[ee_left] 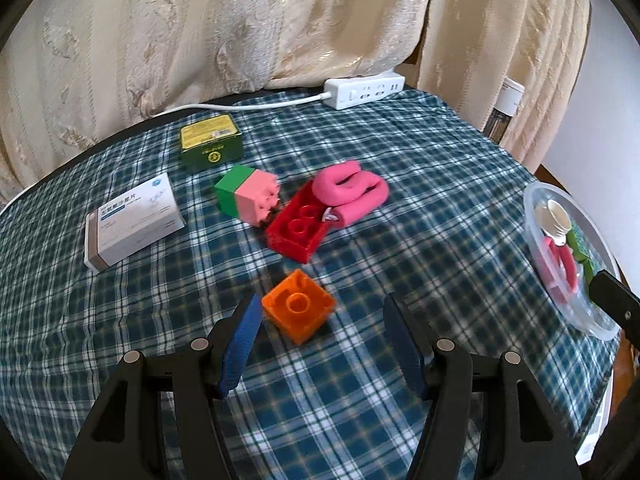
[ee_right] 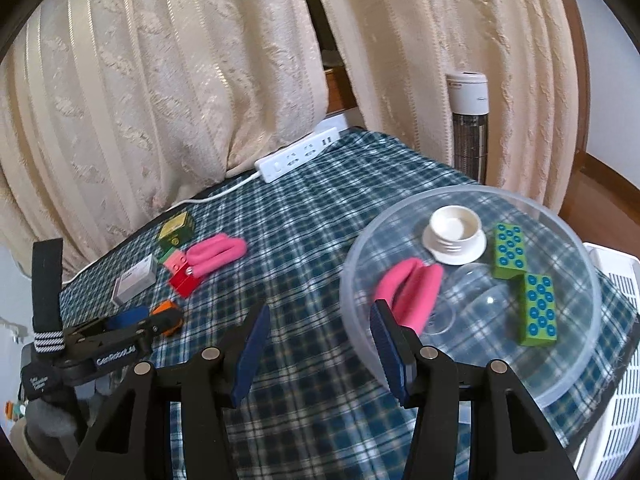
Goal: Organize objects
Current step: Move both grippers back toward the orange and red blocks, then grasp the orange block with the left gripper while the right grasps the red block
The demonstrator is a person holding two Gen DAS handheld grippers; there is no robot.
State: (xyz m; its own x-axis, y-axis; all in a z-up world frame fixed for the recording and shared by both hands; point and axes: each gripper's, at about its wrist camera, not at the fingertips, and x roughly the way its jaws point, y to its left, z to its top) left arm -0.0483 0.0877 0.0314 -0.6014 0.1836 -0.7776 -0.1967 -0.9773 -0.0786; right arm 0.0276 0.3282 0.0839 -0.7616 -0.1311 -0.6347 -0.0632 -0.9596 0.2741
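Left gripper (ee_left: pixel 320 336), jaws spread with nothing pressed between them; the orange block (ee_left: pixel 298 306) lies just ahead on the checked cloth (ee_left: pixel 360 400), its hollow underside upward, close to the left pad and well clear of the right one. By its look the block is light, stiff moulded plastic — smooth-walled and liable to skid on the cloth if nudged from one side; the two flat outer walls are the likely place to take hold, the pads squared to them since the block sits cornerwise to the jaws. Right gripper (ee_right: pixel 320 344), likewise spread and empty, hangs beside the near rim of the clear bowl (ee_right: pixel 580 360), which already holds a pink foam piece (ee_right: pixel 412 296), a white cap (ee_right: pixel 454 236) and two green dotted blocks (ee_right: pixel 538 308); the bowl probably serves as the collecting place. Beyond the orange block, a red block (ee_left: pixel 298 234) leans against a second pink foam roll (ee_left: pixel 352 192) — soft, compressible, easy to pinch; a green-and-pink block pair (ee_left: pixel 248 194) stands just to its left. Further left a white carton (ee_left: pixel 132 222), then a green tin (ee_left: pixel 212 142); furthest back, a white power strip (ee_left: pixel 364 90) with its cord, against the cream curtain (ee_left: pixel 200 20). Nothing stands between the open jaws and the orange block.
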